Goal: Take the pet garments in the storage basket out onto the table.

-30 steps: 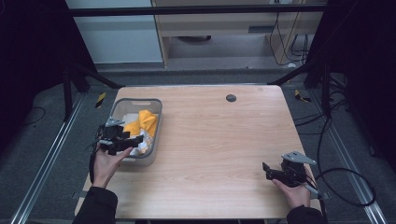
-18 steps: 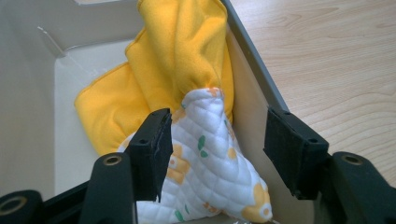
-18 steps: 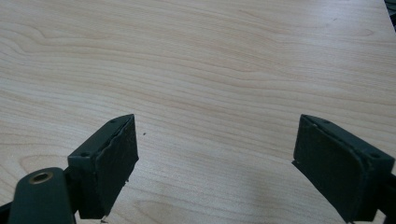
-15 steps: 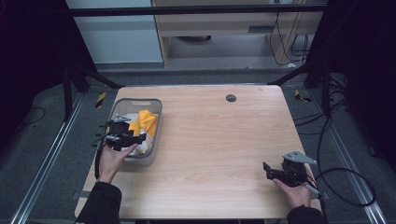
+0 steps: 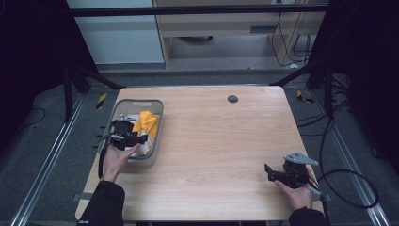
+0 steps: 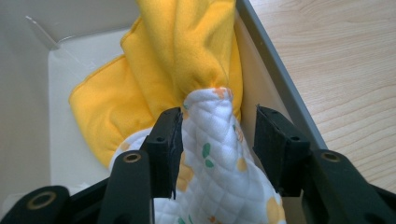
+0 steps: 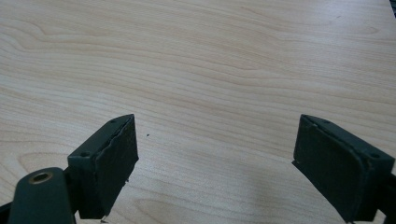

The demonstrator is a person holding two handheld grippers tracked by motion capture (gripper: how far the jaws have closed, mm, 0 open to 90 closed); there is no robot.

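A grey bin stands at the table's left and holds a yellow cloth and a white quilted cloth printed with orange and green. My left gripper reaches into the bin from the near side. Seen from the left gripper view, its jaws are open and straddle a raised fold of the quilted cloth; the yellow cloth lies just behind, against the bin's wall. My right gripper rests open near the table's front right corner. Bare wood lies between the jaws of the right gripper.
A small black round disc sits near the far edge of the wooden table. Dark frame posts stand at both sides, and cables trail on the floor to the right.
My left gripper has moved forward and rightward over the bin, down onto the cloths. The right gripper has stayed where it was.
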